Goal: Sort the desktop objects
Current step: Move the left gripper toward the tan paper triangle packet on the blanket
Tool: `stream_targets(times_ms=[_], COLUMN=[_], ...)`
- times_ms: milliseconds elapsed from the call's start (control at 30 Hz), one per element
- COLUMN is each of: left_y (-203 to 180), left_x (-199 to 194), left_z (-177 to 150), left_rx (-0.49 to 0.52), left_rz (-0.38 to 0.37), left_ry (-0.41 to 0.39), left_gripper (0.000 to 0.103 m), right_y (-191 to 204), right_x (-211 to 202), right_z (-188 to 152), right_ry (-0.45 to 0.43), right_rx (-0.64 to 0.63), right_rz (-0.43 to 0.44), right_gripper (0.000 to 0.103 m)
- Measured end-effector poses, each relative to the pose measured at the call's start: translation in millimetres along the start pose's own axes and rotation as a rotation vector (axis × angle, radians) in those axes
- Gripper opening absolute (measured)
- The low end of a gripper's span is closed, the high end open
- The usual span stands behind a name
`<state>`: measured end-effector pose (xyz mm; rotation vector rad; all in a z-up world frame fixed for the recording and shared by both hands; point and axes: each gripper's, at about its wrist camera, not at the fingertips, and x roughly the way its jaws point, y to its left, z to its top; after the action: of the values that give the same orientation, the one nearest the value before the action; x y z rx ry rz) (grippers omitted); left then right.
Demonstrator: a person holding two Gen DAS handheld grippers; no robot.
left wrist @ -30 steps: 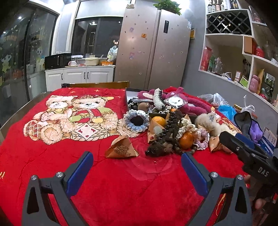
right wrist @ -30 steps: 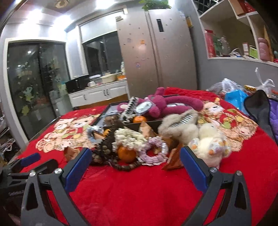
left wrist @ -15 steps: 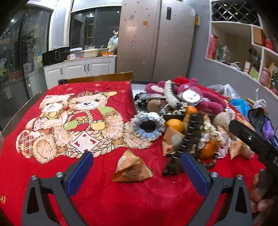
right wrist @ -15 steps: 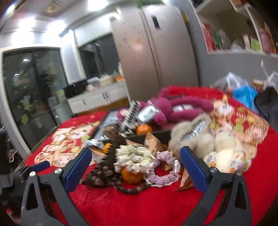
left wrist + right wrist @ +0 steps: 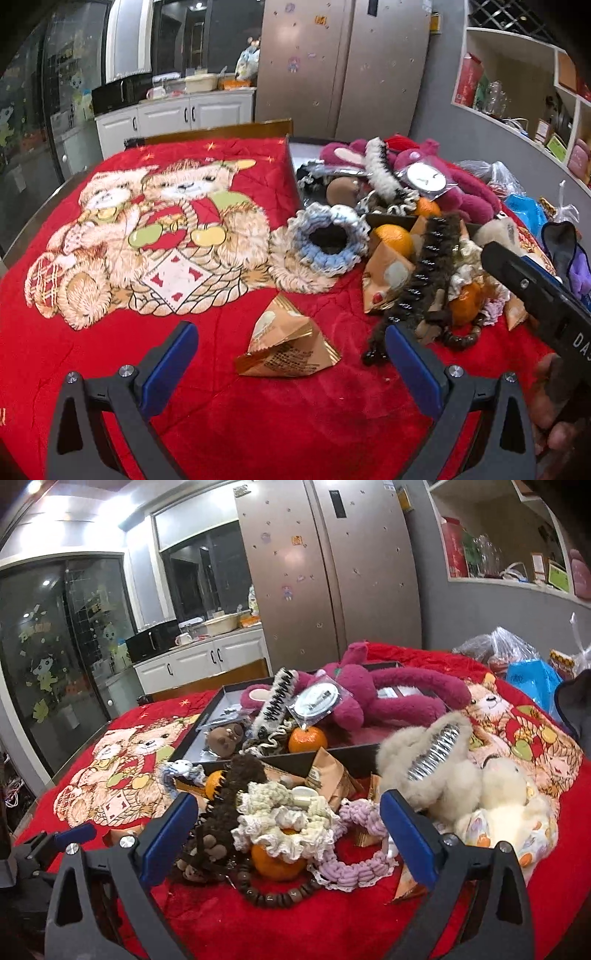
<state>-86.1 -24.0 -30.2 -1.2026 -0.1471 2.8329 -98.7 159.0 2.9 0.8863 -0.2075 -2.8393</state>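
Note:
A gold triangular snack packet (image 5: 288, 349) lies on the red blanket, just ahead of and between the fingers of my open, empty left gripper (image 5: 290, 360). My right gripper (image 5: 284, 834) is open and empty, with a cream scrunchie (image 5: 284, 818) on an orange (image 5: 275, 862) between its fingers. Beside them lie a purple scrunchie (image 5: 354, 864), a brown bead bracelet (image 5: 273, 895) and a dark furry clip (image 5: 225, 805). A black tray (image 5: 192, 738) behind holds a magenta plush (image 5: 373, 698), an orange and hair items. A blue-white scrunchie (image 5: 327, 242) lies left of the pile.
A cream plush (image 5: 502, 805) with a furry clip (image 5: 428, 760) lies at the right. Bags (image 5: 528, 675) sit at the table's far right. A wooden chair back (image 5: 221, 133), fridge and kitchen cabinets stand beyond the table. The right gripper's body (image 5: 535, 295) shows in the left view.
Both grippers have moved forward and lower toward the pile. The gold packet now sits between the left fingers, and the cream scrunchie between the right fingers. Both stay open.

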Motion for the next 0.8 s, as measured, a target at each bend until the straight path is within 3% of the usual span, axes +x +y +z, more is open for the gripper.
stream_targets(times_ms=[267,467,600,800], left_y=[19,12,12,15], left_x=[17,16,15,16], left_z=[0,-1,-1,0], left_rx=[-0.094,-0.054,-0.050,-0.066], left_rz=[-0.032,-0.016,-0.027,-0.043], left_ry=[0.104,0.104,0.101,0.105], left_gripper=[0.103,0.103,0.103,0.103], right_y=[7,6,1,-2], right_x=[3,2,5,16], right_z=[-1,-1,-1,-1], right_ry=[0.012,0.014,0.029,0.083], right_rx=[-0.032,-0.025,0.003,0.018], right_rz=[-0.005,0.027,0.042,0.096], right_gripper=[0.100,0.098,0.091,0.065])
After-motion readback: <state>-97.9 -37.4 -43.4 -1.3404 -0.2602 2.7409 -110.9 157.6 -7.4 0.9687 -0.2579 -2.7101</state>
